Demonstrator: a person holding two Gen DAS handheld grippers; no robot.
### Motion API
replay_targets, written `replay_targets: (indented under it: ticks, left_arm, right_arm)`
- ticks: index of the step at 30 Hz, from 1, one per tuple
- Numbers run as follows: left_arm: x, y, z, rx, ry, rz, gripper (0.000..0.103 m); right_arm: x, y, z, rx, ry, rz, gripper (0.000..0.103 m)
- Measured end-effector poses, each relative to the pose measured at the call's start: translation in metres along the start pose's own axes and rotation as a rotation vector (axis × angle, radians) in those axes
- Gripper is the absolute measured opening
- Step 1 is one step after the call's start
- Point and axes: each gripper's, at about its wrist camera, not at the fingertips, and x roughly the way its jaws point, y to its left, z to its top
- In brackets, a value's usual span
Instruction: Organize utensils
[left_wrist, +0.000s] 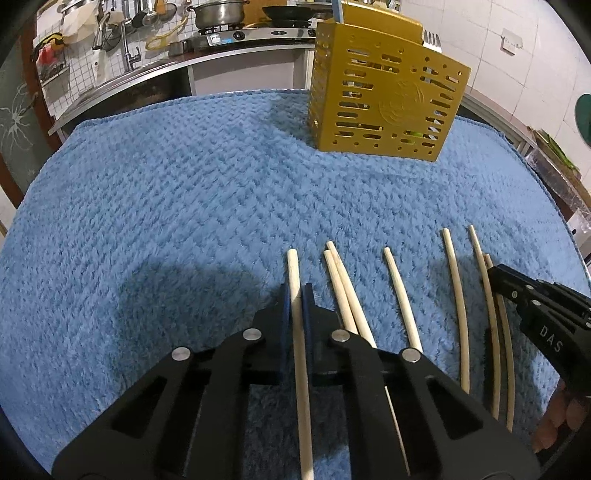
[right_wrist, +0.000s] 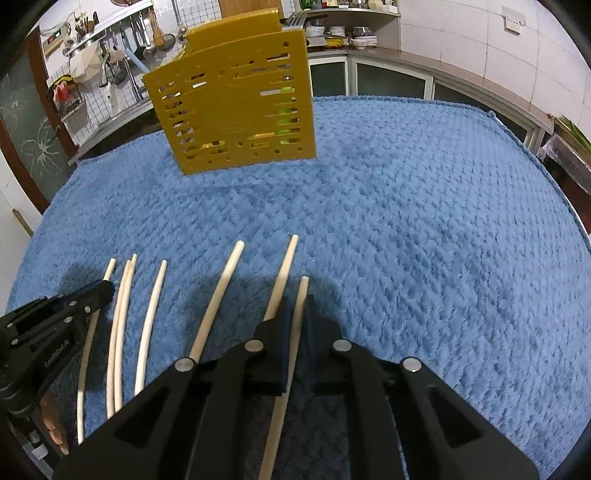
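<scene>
From your left wrist camera, your left gripper (left_wrist: 296, 295) sits low over the blue towel (left_wrist: 166, 206), its dark blue fingers (left_wrist: 284, 310) closed tight on the leftmost chopstick (left_wrist: 294, 273), which runs straight up between them and pokes out past the tips. To its right lie more pale chopsticks in a loose row: a crossed pair (left_wrist: 341, 280), touching each other, then a single one (left_wrist: 399, 288), then a thin curved one (left_wrist: 456, 288). At the right edge your right gripper (left_wrist: 493, 271) comes in, its black nose over the last two sticks; from this side you cannot tell how its jaws stand. The gold slotted utensil holder (left_wrist: 384, 99) stands upright at the far side of the towel, well apart from the sticks, with fork tines (left_wrist: 431, 38) showing above its rim.

From your right wrist camera, your right gripper (right_wrist: 296, 301) is pinched shut on the rightmost chopstick (right_wrist: 303, 291), whose tip shows just beyond the fingers (right_wrist: 284, 314). A neighbouring stick (right_wrist: 284, 269) lies just to the left, partly under the gripper's left finger. Further left are the other sticks, and your left gripper (right_wrist: 101, 291) enters at the left edge over the outermost one. The holder (right_wrist: 236, 107) stands at the far left of the towel (right_wrist: 424, 206), something green (right_wrist: 284, 110) visible through its slots.
</scene>
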Motion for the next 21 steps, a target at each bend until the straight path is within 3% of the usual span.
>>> replay_targets:
  ticks: [21]
  left_arm:
    - [-0.047, 0.0, 0.01, -0.023, -0.095, -0.106, 0.004]
  right_arm:
    - [-0.051, -0.007, 0.01, -0.005, -0.136, 0.045, 0.006]
